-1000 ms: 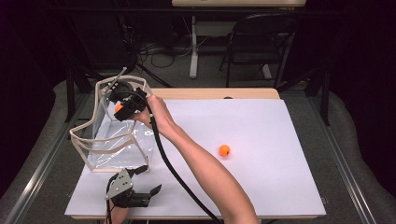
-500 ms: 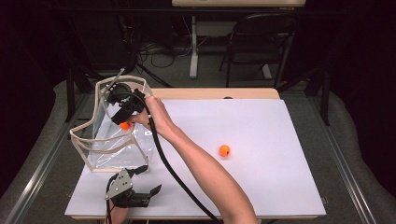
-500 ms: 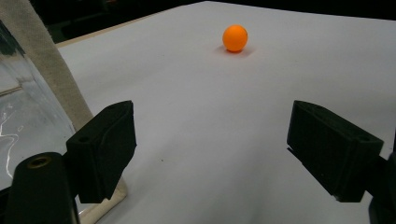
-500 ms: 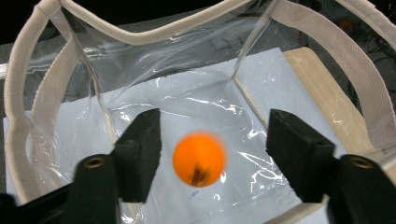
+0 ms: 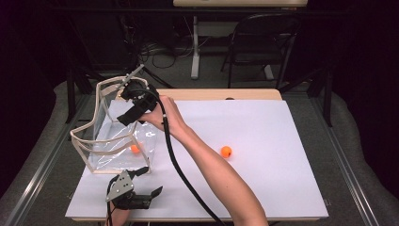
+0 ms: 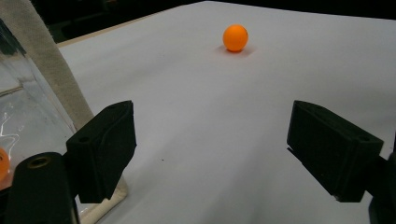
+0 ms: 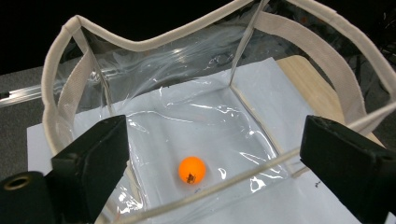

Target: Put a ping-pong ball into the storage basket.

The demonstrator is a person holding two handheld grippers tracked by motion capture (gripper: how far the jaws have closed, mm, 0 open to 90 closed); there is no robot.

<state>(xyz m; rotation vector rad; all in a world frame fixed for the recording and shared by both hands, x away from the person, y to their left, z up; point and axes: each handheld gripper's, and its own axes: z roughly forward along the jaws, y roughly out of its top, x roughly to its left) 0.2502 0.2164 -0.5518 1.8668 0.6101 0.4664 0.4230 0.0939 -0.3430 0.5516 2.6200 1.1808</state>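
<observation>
As its jaws have just been opening with nothing between them, the right hand-held gripper hangs over the clear bag, where one orange ball lies, apparently dropped. The left hand-held gripper rests wide apart; another orange ball waits on the table.

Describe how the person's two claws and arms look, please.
Both claws are black with two blocky, foam-like jaws. The left claw carries a grey three-cornered plate on top. A thick black cable trails from the right claw along the bare right forearm, which has no sleeve.
</observation>
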